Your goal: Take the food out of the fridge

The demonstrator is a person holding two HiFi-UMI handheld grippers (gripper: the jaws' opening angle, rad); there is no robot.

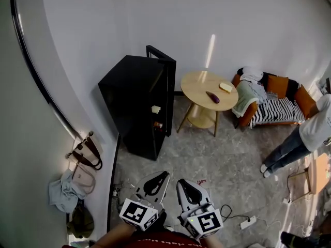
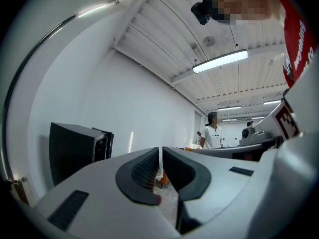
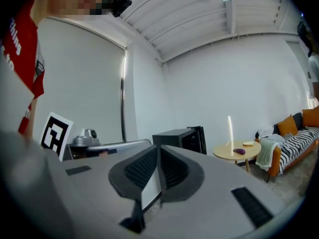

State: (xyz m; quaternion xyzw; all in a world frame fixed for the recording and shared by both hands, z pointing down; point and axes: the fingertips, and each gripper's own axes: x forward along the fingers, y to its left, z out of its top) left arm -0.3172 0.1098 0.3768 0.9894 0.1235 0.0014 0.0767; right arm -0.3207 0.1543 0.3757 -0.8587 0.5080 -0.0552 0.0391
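Head view: left tool [image 1: 163, 174] and right tool [image 1: 181, 182] pressed together, empty; fridge [image 1: 135, 94] open; shirt [image 2: 299, 44] lettering unreadable.

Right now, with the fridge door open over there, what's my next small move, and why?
Probably walk closer to the fridge, opening the right gripper on the way. The door stands open with a pale item visible inside, but the left gripper and right gripper are both shut, empty and far short of it.
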